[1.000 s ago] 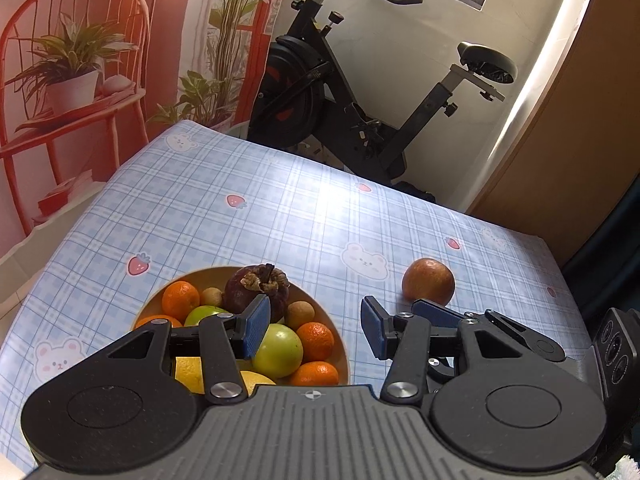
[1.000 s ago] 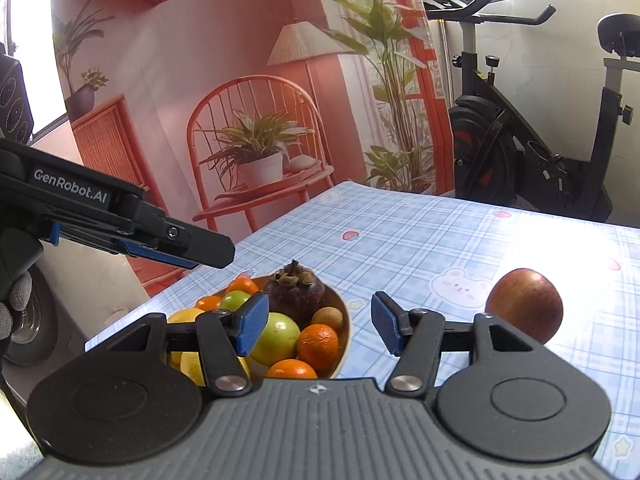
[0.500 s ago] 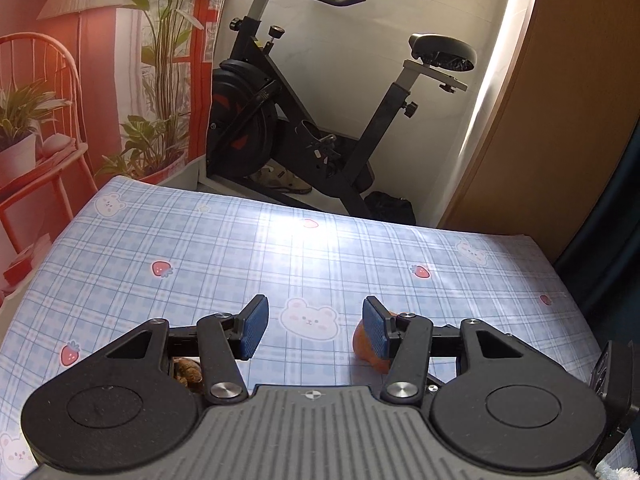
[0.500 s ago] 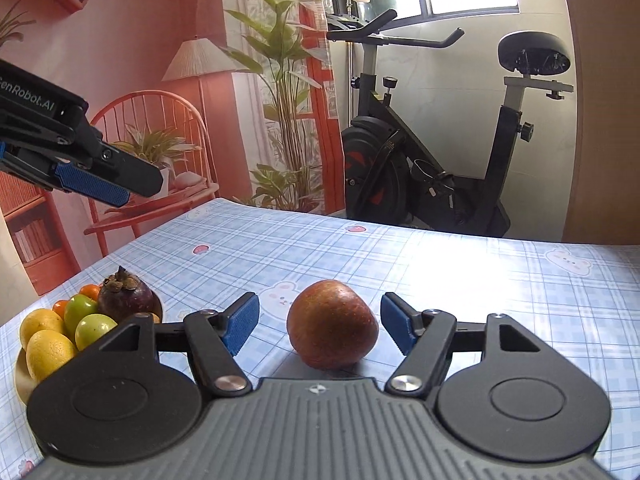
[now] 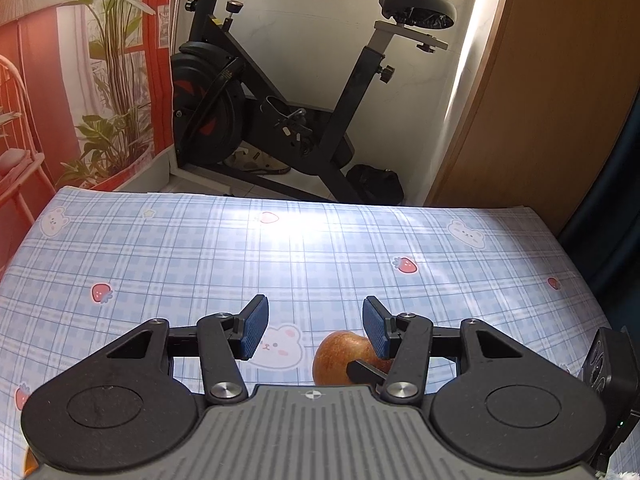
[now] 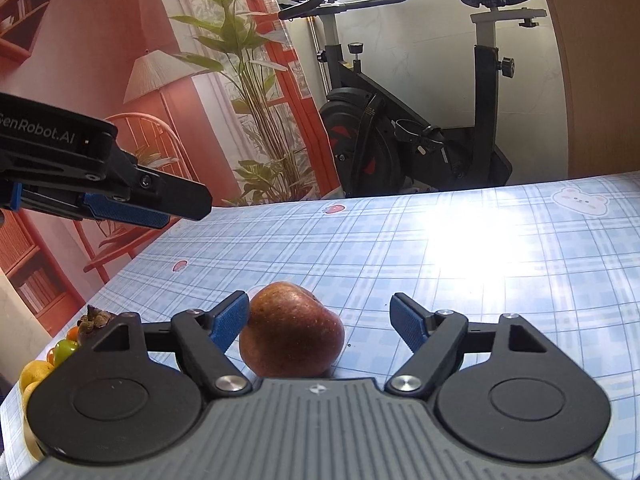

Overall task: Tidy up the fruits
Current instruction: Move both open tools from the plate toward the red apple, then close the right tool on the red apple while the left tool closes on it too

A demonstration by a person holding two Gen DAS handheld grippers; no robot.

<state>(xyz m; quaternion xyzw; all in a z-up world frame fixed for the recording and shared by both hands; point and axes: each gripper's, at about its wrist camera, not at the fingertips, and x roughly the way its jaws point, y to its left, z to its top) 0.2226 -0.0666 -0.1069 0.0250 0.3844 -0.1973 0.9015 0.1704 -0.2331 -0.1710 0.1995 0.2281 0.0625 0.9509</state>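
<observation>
A reddish-brown apple (image 6: 292,330) rests on the blue checked tablecloth (image 6: 460,264). My right gripper (image 6: 320,320) is open and low around it; the left blue pad (image 6: 230,320) touches the apple, the right pad stands apart. In the left wrist view the apple (image 5: 340,358) shows below my open, empty left gripper (image 5: 316,326), partly hidden behind its right finger. The left gripper (image 6: 120,196) also shows in the right wrist view, hovering at the left. The fruit bowl's contents, a mangosteen (image 6: 94,322), a green fruit and lemons (image 6: 34,374), show at the far left.
An exercise bike (image 5: 280,120) stands beyond the table's far edge. A wooden panel (image 5: 540,100) is at the right. A red wall mural with a chair and plants (image 6: 248,80) lies to the left. The tablecloth (image 5: 200,256) stretches ahead.
My right gripper has moved in around the apple, which now lies against its left pad. My left gripper has tilted up and away from the bowl, which has dropped from its view.
</observation>
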